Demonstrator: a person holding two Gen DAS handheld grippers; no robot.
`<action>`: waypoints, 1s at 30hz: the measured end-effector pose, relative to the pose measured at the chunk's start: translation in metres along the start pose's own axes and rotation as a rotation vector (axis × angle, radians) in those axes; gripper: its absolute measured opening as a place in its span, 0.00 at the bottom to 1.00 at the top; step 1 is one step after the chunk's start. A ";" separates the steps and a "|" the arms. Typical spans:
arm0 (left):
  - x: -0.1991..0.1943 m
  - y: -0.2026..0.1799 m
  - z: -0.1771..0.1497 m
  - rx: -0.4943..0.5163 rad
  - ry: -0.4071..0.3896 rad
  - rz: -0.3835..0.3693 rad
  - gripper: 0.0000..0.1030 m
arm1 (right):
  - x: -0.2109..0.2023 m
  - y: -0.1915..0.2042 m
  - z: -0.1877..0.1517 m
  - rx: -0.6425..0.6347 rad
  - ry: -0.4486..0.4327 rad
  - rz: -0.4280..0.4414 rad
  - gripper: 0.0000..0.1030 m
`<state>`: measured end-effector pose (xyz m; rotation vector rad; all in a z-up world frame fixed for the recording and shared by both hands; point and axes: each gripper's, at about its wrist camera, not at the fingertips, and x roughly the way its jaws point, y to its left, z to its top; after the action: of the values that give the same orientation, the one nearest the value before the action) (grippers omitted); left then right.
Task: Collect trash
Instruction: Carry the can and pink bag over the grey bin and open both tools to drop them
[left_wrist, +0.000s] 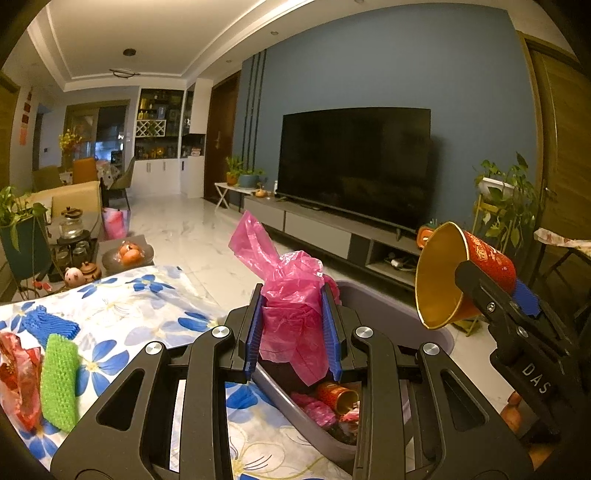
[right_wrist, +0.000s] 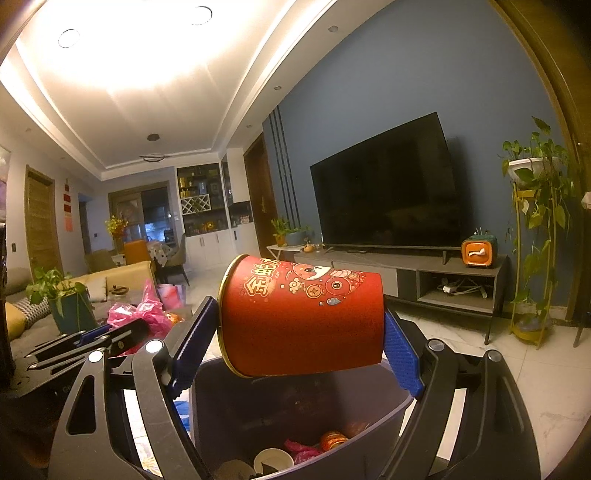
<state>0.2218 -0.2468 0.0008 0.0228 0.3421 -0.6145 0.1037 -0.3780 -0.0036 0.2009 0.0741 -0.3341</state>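
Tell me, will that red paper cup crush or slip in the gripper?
The red paper cup looks thin-walled and empty, so probably light and easily dented. The right gripper holds it sideways across its tapered wall, so it might slide toward the narrow end. Dropped, it would likely roll.

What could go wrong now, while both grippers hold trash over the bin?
1. The red cup lies sideways in the right gripper, partly beyond the bin rim; released here, it might hit the rim and roll onto the floor.
2. The pink bag in the left gripper is light and crumpled; it may cling to the pads or drift onto the flowered cloth.
3. The two grippers are close together and could collide.
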 end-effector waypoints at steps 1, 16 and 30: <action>0.002 0.000 0.000 -0.001 0.002 -0.001 0.28 | 0.000 0.002 -0.001 0.000 0.002 0.000 0.78; 0.026 -0.006 -0.006 0.008 0.025 -0.042 0.28 | 0.007 0.002 -0.002 0.002 0.013 0.000 0.78; 0.047 -0.011 -0.015 0.006 0.070 -0.069 0.29 | 0.013 0.000 -0.003 0.000 0.016 0.004 0.78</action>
<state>0.2468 -0.2808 -0.0277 0.0388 0.4104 -0.6843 0.1160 -0.3811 -0.0083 0.2041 0.0893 -0.3285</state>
